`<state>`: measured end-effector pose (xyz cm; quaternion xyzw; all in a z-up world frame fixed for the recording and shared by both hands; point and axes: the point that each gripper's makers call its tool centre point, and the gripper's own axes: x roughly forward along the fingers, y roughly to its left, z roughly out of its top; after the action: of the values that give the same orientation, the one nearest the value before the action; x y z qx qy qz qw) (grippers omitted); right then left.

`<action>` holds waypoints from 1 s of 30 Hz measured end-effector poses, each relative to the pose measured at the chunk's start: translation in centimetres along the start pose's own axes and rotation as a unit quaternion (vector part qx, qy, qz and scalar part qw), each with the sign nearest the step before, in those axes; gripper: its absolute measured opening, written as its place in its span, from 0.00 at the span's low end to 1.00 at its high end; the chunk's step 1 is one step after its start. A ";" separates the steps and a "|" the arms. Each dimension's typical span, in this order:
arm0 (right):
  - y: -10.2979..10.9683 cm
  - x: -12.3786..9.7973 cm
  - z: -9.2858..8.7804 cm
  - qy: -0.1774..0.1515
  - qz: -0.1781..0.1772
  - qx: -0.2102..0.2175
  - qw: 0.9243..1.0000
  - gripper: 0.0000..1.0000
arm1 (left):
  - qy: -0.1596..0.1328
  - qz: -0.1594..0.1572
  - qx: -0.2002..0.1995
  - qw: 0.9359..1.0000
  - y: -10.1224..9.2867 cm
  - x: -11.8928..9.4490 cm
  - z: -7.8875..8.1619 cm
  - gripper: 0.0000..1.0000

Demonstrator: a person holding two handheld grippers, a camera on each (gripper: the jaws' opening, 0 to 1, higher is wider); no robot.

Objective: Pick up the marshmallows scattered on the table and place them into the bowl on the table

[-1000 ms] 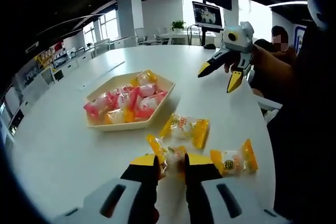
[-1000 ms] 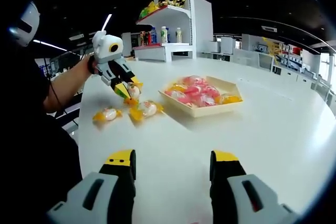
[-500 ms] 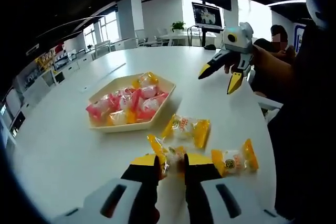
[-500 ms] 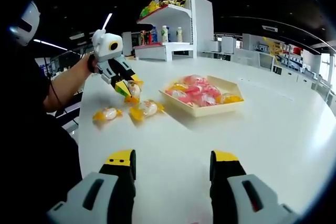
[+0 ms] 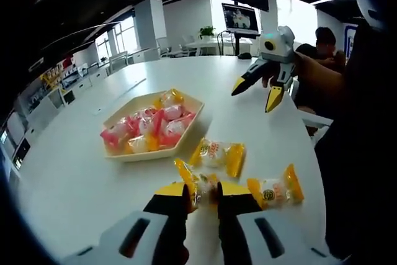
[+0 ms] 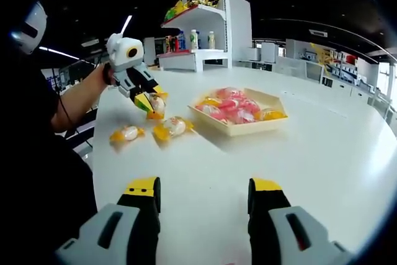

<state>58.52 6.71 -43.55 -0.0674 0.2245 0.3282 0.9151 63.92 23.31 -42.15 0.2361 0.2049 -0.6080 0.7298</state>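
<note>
My left gripper [image 5: 201, 192] is shut on a yellow-wrapped marshmallow [image 5: 200, 180], held a little above the white table [image 5: 74, 178]. Two more yellow-wrapped marshmallows lie close by, one [image 5: 217, 152] just ahead and one [image 5: 273, 190] to the right. The hexagonal bowl [image 5: 154, 155] holds several pink and yellow marshmallows. My right gripper [image 5: 253, 95] hovers open beyond them. In the right gripper view, my right gripper [image 6: 205, 193] stands open with nothing between its jaws. There the left gripper [image 6: 151, 105] carries its marshmallow [image 6: 157, 103] above the two loose ones [image 6: 127, 133] [image 6: 171, 127], left of the bowl [image 6: 243, 131].
A white shelf unit [image 6: 205, 29] with bottles stands past the table's far edge. A screen [image 5: 242, 17] and a seated person [image 5: 325, 44] are at the back. The person's sleeve [image 6: 74, 107] reaches in from the left. The table's edge [image 5: 313, 122] runs near the loose marshmallows.
The left gripper has risen slightly off the table with the marshmallow still in its jaws. The right gripper has stayed open and in place.
</note>
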 end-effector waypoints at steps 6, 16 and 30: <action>-0.1 0.0 -0.1 0.000 -0.001 0.001 1.000 0.56 | 0.000 0.005 0.004 1.000 0.2 -0.1 0.1 0.19; 0.0 0.0 -0.2 0.000 0.000 0.002 1.000 0.56 | -0.023 0.018 0.005 1.000 0.3 -0.3 1.4 0.19; 0.0 -0.1 -0.2 0.000 0.000 0.002 1.000 0.56 | -0.055 0.034 0.006 0.998 0.8 -0.3 2.8 0.18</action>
<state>58.36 6.60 -43.73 -0.0653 0.2254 0.3276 0.9152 64.67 22.03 -39.68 0.2137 0.1524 -0.5962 0.7587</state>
